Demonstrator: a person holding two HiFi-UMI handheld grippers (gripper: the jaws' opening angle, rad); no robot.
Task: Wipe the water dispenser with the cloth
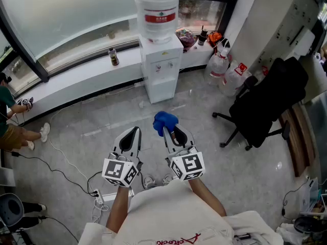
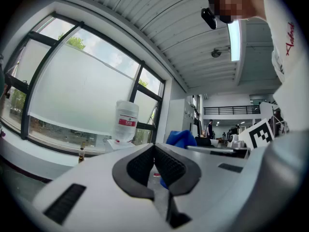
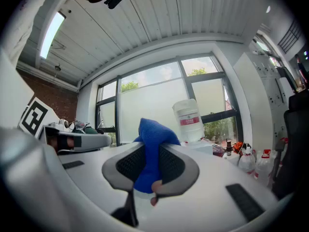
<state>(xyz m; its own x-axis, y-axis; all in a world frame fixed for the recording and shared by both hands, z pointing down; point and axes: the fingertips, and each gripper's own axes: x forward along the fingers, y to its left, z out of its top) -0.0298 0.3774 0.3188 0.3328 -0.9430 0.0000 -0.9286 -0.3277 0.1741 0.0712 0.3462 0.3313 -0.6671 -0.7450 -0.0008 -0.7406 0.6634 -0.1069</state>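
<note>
The white water dispenser (image 1: 162,68) with a clear bottle (image 1: 156,10) on top stands against the window ledge ahead. It also shows as the dispenser (image 2: 126,122) in the left gripper view and the dispenser (image 3: 189,120) in the right gripper view. My right gripper (image 1: 169,131) is shut on a blue cloth (image 1: 164,121), which bunches above the jaws as the cloth (image 3: 150,149). My left gripper (image 1: 133,135) is shut with nothing between its pads (image 2: 170,165). Both grippers hang over the floor, well short of the dispenser.
A black office chair (image 1: 265,103) stands at the right. Empty water jugs (image 1: 225,68) and spray bottles sit right of the dispenser. A small bottle (image 1: 113,57) stands on the ledge. Cables and a power strip (image 1: 97,195) lie on the floor at the left; a person (image 1: 15,124) stands far left.
</note>
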